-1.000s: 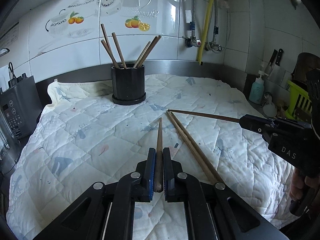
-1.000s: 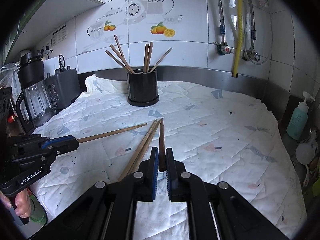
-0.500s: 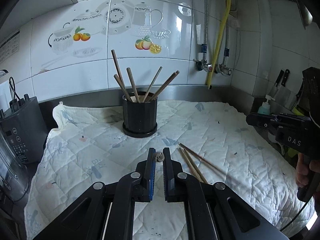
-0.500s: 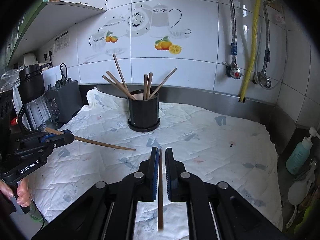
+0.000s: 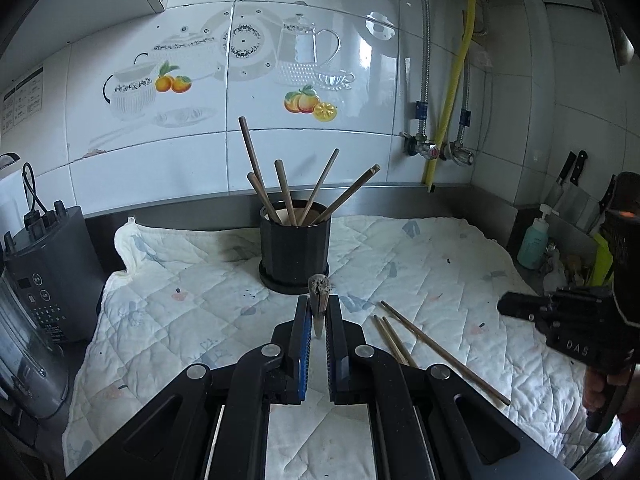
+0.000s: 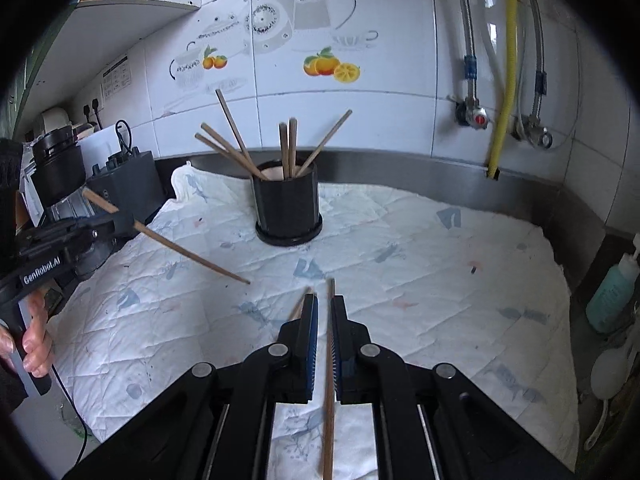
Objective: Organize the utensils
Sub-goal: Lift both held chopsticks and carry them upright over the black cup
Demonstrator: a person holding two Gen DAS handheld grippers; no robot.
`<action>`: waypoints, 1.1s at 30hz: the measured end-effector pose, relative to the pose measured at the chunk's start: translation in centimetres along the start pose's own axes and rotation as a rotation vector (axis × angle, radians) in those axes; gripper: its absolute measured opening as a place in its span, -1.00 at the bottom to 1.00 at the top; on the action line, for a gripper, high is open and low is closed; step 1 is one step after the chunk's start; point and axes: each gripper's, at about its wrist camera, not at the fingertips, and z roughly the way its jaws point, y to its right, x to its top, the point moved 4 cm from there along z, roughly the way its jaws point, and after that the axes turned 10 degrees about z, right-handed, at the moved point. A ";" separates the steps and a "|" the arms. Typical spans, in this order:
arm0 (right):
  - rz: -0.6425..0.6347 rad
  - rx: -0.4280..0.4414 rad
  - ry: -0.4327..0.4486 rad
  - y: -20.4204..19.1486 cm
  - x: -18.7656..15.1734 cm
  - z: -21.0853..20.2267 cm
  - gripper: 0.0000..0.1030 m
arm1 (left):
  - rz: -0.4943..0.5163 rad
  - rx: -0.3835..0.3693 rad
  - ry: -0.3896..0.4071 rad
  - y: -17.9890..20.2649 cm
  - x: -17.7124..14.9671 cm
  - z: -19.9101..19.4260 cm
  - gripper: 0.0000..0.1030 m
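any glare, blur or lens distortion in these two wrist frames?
Left wrist: window glare on the tiles; fisheye bows the grout lines; held chopstick end-on, tip soft. Right wrist: heavy black vignette at the corners; pot sharp; chopstick between the fingers slightly blurred low in frame.

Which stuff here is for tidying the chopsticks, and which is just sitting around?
For the job:
- black holder with chopsticks in it
- chopstick in left gripper
- chopstick in right gripper
- loose chopsticks on the quilted cloth

Just sitting around:
- blender base
- soap bottle
- knives
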 end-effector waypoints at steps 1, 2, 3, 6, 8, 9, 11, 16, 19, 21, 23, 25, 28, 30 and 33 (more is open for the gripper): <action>0.005 0.002 -0.012 0.2 -0.7 0.1 -0.83 | 0.004 0.004 0.001 0.1 -0.1 0.0 -0.88; 0.015 -0.003 -0.019 0.4 -1.8 0.2 -0.83 | 0.005 0.006 0.001 0.2 -0.2 0.0 -0.88; 0.023 -0.001 -0.029 0.6 -2.5 0.3 -0.83 | 0.002 0.005 0.002 0.2 -0.2 -0.1 -0.88; 0.050 0.002 -0.063 1.2 -5.0 0.6 -0.77 | -0.006 0.004 0.004 0.2 -0.3 -0.1 -0.88; 0.059 -0.012 -0.075 1.5 -6.5 0.9 -0.54 | -0.012 0.003 0.001 0.1 -0.3 0.0 -0.88; 0.063 -0.023 -0.080 1.7 -7.2 1.1 -0.46 | -0.013 0.005 0.000 0.1 -0.3 0.0 -0.88; 0.073 -0.022 -0.083 1.9 -8.5 1.2 -0.35 | -0.011 0.007 -0.001 0.0 -0.3 -0.1 -0.88; 0.082 -0.033 -0.081 2.2 -9.9 1.8 -0.35 | -0.008 0.013 -0.006 -0.1 -0.4 -0.1 -0.88; 0.087 -0.033 -0.055 2.4 -9.9 1.8 -0.35 | -0.010 0.014 -0.008 -0.1 -0.3 -0.1 -0.88; 0.074 -0.048 -0.037 2.3 -10.0 1.8 -0.46 | -0.010 0.015 -0.007 -0.1 -0.3 -0.1 -0.88; 0.036 -0.080 -0.017 2.0 -10.2 1.8 -0.59 | -0.012 0.015 -0.007 -0.1 -0.3 0.0 -0.88; 0.011 -0.099 -0.005 1.7 -10.4 1.8 -0.71 | -0.010 0.014 -0.006 -0.1 -0.3 0.0 -0.88; -0.026 -0.122 0.003 1.3 -10.5 1.8 -0.82 | -0.009 0.016 -0.005 0.0 -0.1 0.0 -0.88; -0.024 -0.117 0.005 1.3 -10.4 1.7 -0.83 | -0.010 0.015 -0.003 -0.1 0.0 -0.1 -0.88; -0.008 -0.106 0.011 1.4 -9.7 1.3 -0.83 | -0.006 0.019 0.003 -0.2 0.4 -0.2 -0.88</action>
